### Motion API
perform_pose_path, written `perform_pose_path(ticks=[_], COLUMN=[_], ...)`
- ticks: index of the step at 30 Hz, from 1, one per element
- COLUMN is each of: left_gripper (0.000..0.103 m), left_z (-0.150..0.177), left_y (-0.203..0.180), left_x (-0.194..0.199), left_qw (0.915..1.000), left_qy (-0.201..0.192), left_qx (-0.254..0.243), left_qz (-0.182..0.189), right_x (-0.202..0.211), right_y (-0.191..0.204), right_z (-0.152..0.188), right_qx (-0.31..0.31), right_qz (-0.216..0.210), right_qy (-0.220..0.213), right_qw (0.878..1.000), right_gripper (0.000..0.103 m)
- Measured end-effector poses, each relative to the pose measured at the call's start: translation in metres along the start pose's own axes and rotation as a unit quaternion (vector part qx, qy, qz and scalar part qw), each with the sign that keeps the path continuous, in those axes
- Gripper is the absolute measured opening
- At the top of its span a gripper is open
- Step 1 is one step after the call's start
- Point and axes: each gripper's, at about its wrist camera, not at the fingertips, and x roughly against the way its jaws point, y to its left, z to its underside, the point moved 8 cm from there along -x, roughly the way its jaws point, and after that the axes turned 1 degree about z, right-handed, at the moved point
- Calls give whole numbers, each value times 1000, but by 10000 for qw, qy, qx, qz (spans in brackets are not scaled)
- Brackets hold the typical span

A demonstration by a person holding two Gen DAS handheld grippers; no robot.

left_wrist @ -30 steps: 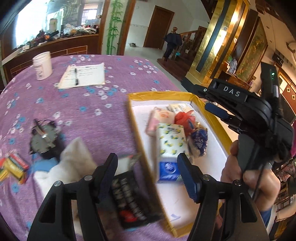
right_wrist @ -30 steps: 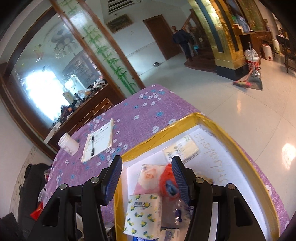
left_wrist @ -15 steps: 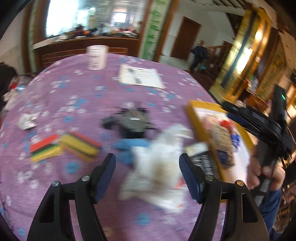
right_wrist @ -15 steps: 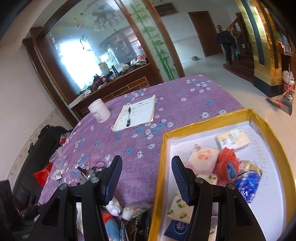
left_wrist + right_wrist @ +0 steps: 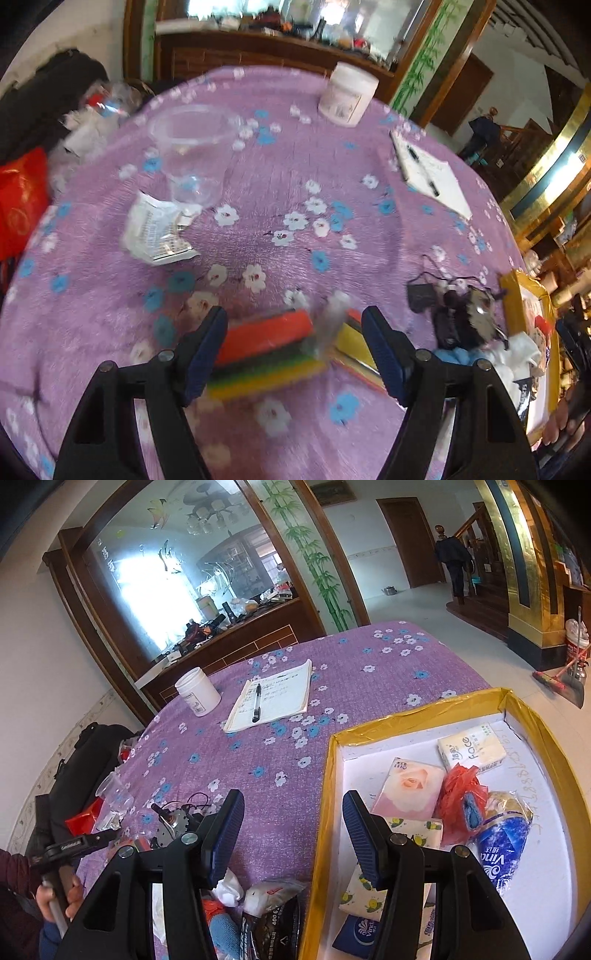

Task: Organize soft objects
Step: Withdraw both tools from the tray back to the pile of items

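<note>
A second ago the left gripper [image 5: 293, 350] was framed over the black printed packet beside the yellow-rimmed shallow white box; it has since been swept across the purple flower-printed tabletop [image 5: 295, 221] and is now hung over a stack of striped sponges in red, green and yellow [image 5: 266, 350], still blurred by the motion. Its jaws have just been opening — they are now spread wide, with the sponges lying between them but not pressed by either pad. The right gripper [image 5: 291, 834] has been drawn back a little and is held over the near-left edge of the box [image 5: 406, 723], its jaws parted at the same middling width as before and nothing caught between them. Already lying in the box are the rose-printed pink tissue pack [image 5: 408, 788], a white tissue pack [image 5: 472, 747], a red plastic bag [image 5: 461, 794] and a blue wrapped tissue roll [image 5: 502, 849]. A white rag [image 5: 229, 886], a blue cloth [image 5: 223, 930] and the black packet [image 5: 271, 930] are left outside it. The sponges are judged to be the next soft thing to be taken — a descent and a closing of the jaws remain to be done.
</note>
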Motion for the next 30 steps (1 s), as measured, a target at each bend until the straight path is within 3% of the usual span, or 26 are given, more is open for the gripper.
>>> perform_pose_path(ticks=[3, 6, 11, 15, 17, 19, 21, 23, 26, 30], left_gripper=[74, 74, 77, 83, 83, 78, 56, 43, 39, 39], left_z=[1, 18, 59, 83, 85, 86, 92, 95, 95, 89], left_y=[9, 3, -22, -39, -44, -45, -43, -43, -44, -45], left_x=[-19, -19, 4, 11, 10, 6, 2, 7, 19, 32], left_qw=[9996, 9992, 9970, 9955, 9934, 9914, 9896, 9895, 9909, 9913], left_qy=[182, 378, 508, 420, 229, 180, 169, -82, -446, -862], left_qx=[36, 36, -403, -832, -1088, -1170, -1143, -1063, -849, -682], left_qz=[-200, 90, 432, 159, -286, -562, -860, -975, -942, -728], right_x=[-2, -2, 1, 2, 1, 2, 4, 6, 9, 20], right_y=[-2, -1, 4, 10, 13, 18, 26, 44, 89, 155], right_z=[0, -1, 0, 2, 3, 4, 5, 12, 39, 107], right_qx=[-16, -29, 19, 94, 140, 213, 353, 664, 1519, 2961], right_qz=[33, 17, -55, -103, -138, -212, -368, -694, -1437, -2371], right_qy=[22, 25, 3, 3, 16, 10, 15, 145, 552, 1270], right_qw=[10000, 10000, 10000, 9999, 9998, 9995, 9987, 9953, 9763, 9165], right_gripper=[60, 60, 60, 60, 60, 60, 60, 60, 60, 60])
